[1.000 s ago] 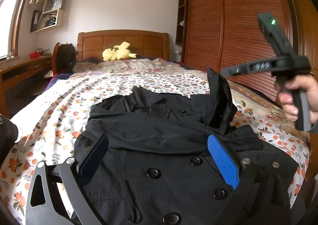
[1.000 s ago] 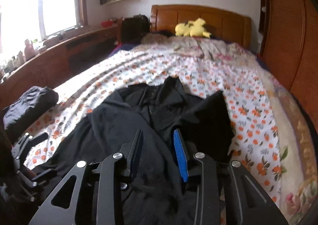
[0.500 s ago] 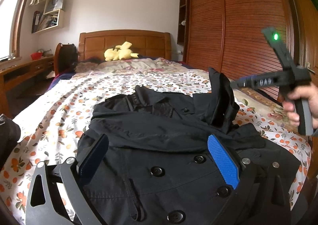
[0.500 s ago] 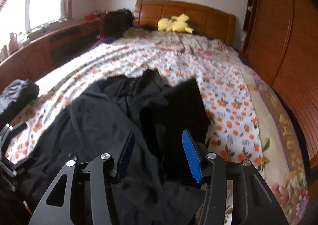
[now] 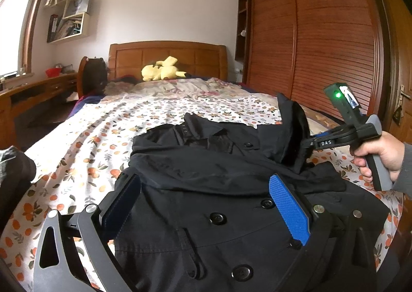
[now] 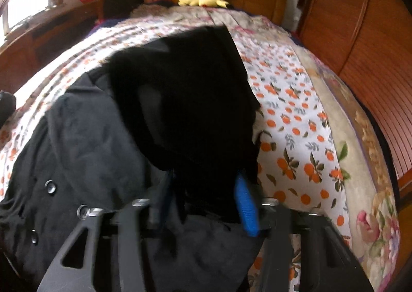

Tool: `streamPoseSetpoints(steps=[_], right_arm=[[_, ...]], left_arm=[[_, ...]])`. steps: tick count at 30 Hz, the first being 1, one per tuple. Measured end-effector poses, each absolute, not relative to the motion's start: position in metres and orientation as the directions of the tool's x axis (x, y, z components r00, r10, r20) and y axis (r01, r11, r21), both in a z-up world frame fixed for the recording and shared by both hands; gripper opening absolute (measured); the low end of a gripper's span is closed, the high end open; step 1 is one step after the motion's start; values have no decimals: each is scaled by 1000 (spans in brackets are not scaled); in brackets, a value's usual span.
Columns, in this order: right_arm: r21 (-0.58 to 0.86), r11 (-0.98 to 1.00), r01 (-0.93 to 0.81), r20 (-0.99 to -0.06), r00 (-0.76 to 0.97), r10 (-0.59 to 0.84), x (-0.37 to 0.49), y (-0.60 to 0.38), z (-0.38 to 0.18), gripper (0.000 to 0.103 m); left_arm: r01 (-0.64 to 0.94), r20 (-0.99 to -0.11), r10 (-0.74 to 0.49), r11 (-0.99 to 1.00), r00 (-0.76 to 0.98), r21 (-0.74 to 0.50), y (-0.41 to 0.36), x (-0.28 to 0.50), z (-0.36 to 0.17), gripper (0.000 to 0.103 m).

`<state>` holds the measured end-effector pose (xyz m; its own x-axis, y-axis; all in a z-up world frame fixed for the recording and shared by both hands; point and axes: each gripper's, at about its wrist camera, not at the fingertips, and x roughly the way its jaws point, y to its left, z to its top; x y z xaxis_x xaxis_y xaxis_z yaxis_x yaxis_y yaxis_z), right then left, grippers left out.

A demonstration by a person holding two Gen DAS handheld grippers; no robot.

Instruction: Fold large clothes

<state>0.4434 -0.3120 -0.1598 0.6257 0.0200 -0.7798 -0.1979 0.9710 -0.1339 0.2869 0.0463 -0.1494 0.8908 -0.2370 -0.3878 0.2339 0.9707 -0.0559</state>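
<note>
We see a black coat (image 5: 206, 189) spread button-side up on the bed (image 5: 85, 137), its collar toward the headboard at 12 o'clock; our left gripper (image 5: 206, 204) hovers over the coat's lower front with its jaws apart and nothing pinched between them; at 3 o'clock in the left wrist view our right hand (image 5: 381, 152) holds the right gripper (image 6: 206, 194), whose jaws have just been closing and now clamp a raised fold of the coat's sleeve (image 6: 195, 91); a yellow plush toy (image 5: 162, 70) lies by the headboard.

hidden: right gripper (image 5: 305, 143) fingertips behind raised coat (image 5: 231, 176) fold | blurred: right wrist view
</note>
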Motion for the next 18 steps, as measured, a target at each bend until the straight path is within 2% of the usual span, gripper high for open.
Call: streamPoseSetpoints(steps=[4, 9, 13, 18], right_arm=[[-219, 967, -134, -720, 691, -67, 448, -315, -138, 4], [-307, 948, -87, -572, 813, -110, 447, -298, -90, 4], [-293, 945, -148, -473, 881, -9, 435, -268, -54, 4], [-255, 920, -299, -463, 873, 155, 409, -222, -43, 5]], left_arm=[[223, -382, -228, 973, 895, -58, 54, 283, -148, 100], [213, -373, -221, 975, 901, -63, 62, 278, -145, 100], [199, -369, -207, 978, 906, -62, 68, 275, -144, 100], [183, -367, -191, 981, 910, -59, 76, 272, -143, 100]])
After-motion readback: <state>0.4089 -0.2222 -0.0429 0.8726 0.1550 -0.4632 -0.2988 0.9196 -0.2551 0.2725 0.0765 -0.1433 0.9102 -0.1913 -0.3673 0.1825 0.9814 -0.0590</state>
